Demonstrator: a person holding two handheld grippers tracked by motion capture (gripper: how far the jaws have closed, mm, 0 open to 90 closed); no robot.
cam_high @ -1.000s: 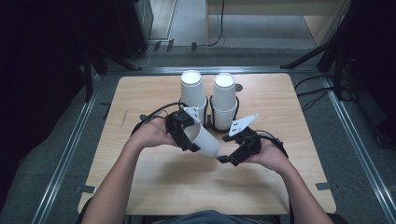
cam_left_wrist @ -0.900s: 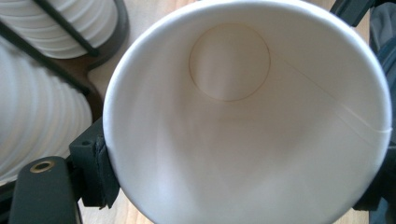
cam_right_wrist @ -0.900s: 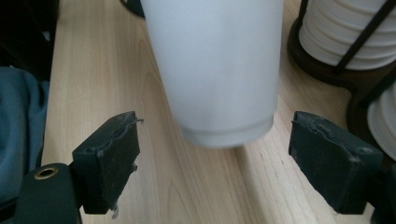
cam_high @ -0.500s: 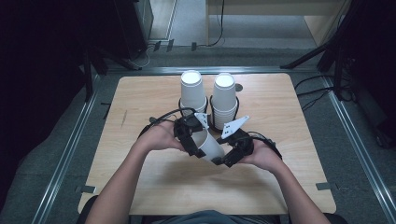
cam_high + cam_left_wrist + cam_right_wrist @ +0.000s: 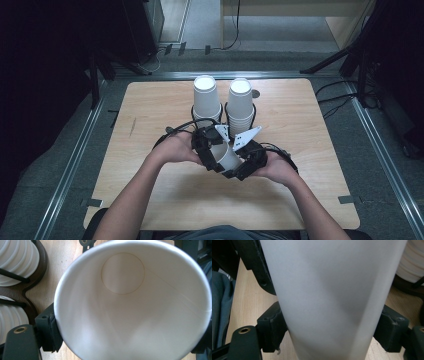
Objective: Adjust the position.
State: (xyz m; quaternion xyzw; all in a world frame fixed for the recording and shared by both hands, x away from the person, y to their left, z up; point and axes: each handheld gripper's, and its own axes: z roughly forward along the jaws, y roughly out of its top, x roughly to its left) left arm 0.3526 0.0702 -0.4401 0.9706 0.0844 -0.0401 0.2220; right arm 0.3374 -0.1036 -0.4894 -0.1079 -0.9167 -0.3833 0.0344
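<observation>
White paper cup (image 5: 227, 155) lay tilted above the wooden table (image 5: 300, 200), near two cup stacks (image 5: 240, 107). Left gripper (image 5: 212, 159) clasped its rim; right gripper (image 5: 239, 170), jaws just closing, pressed its body.

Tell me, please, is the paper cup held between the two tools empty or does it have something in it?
Empty: the left gripper view looks straight into the paper cup, and its white walls and round bottom are bare.
</observation>
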